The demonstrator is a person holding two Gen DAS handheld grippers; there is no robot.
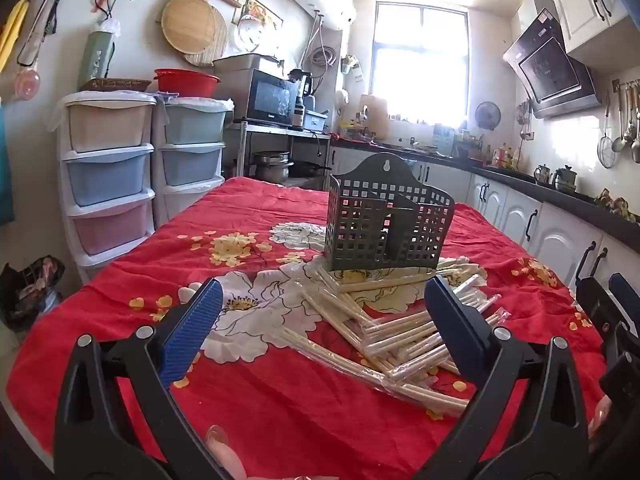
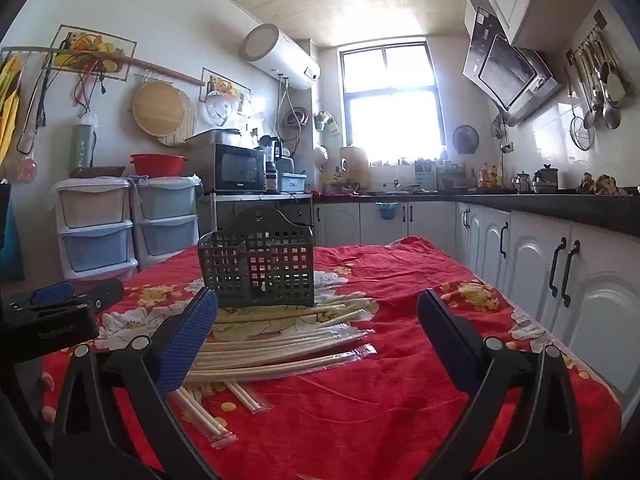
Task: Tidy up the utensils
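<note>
A dark grey slotted utensil holder (image 1: 386, 224) (image 2: 258, 270) stands upright on the red flowered tablecloth (image 1: 248, 396) (image 2: 400, 392). In front of it lies a loose heap of wrapped wooden chopsticks (image 1: 384, 332) (image 2: 280, 348). My left gripper (image 1: 324, 300) hovers open just short of the heap, nothing between its blue pads. My right gripper (image 2: 318, 308) is open too, above the cloth to the right of the heap, empty. The right gripper's body shows at the right edge of the left wrist view (image 1: 612, 320); the left one shows at the left edge of the right wrist view (image 2: 52, 312).
Pastel plastic drawer towers (image 1: 108, 172) (image 2: 96, 228) stand past the table's left side. White cabinets under a dark counter (image 1: 560, 232) (image 2: 560, 256) run along the right. A microwave (image 1: 272, 98) sits on a shelf behind the table. A dark bag (image 1: 30, 292) lies on the floor at the left.
</note>
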